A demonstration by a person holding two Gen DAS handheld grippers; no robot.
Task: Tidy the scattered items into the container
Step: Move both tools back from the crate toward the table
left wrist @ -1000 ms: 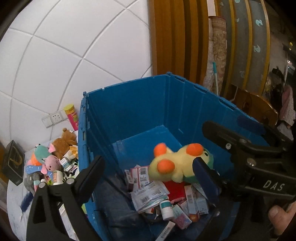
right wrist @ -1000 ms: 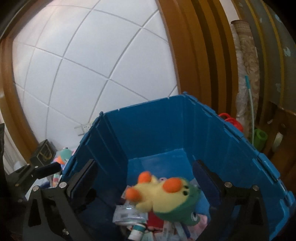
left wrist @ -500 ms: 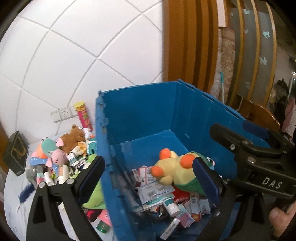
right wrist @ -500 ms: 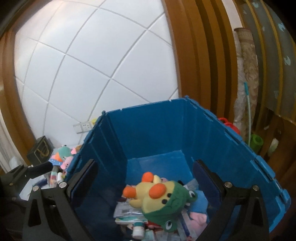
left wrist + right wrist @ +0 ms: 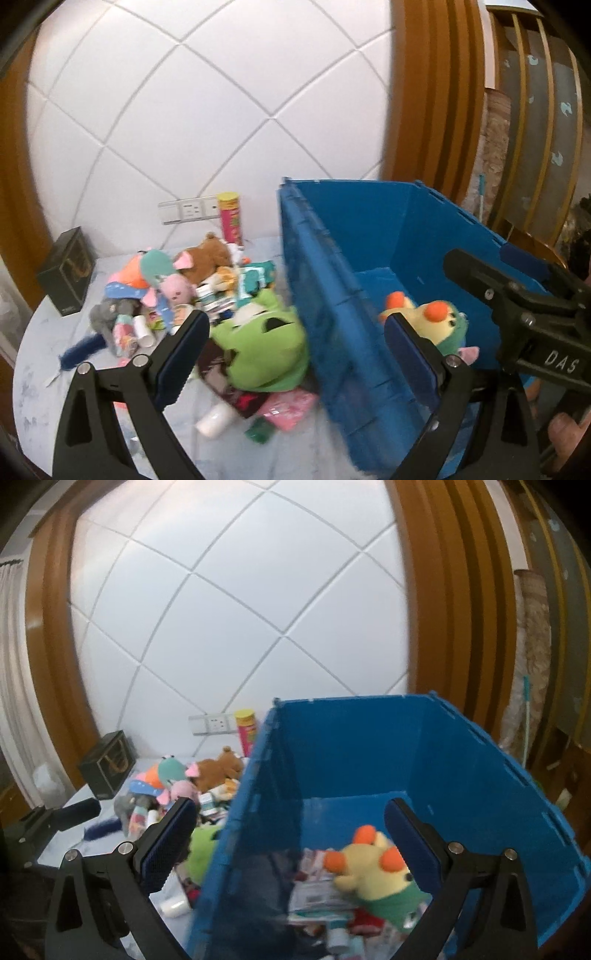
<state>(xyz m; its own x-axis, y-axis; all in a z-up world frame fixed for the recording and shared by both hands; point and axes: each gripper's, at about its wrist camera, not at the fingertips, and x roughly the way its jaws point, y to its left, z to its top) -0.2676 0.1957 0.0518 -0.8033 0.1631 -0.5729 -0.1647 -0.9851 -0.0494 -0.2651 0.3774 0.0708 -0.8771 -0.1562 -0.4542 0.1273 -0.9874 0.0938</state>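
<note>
A big blue crate (image 5: 332, 295) (image 5: 480, 775) stands on the table's right side. Inside lie a yellow plush duck with orange bumps and green collar (image 5: 432, 325) (image 5: 373, 871) and several small boxes and packets (image 5: 317, 893). My left gripper (image 5: 295, 354) is open and empty, straddling the crate's left wall. A green plush (image 5: 266, 347) lies just left of the wall, under it. My right gripper (image 5: 288, 838) is open and empty above the crate's left wall. Left of the crate is a pile of plush toys (image 5: 166, 277) (image 5: 184, 779), bottles and boxes.
A red and yellow can (image 5: 231, 218) stands by the wall socket (image 5: 188, 212). A dark box (image 5: 68, 269) sits at the table's back left. A white bottle (image 5: 216, 422) and pink packet (image 5: 288, 404) lie near the crate. White quilted wall and wooden panels stand behind.
Both grippers have swung left, from over the crate's inside to over its left wall. The pile on the table has come into fuller view. Both stay open and empty.
</note>
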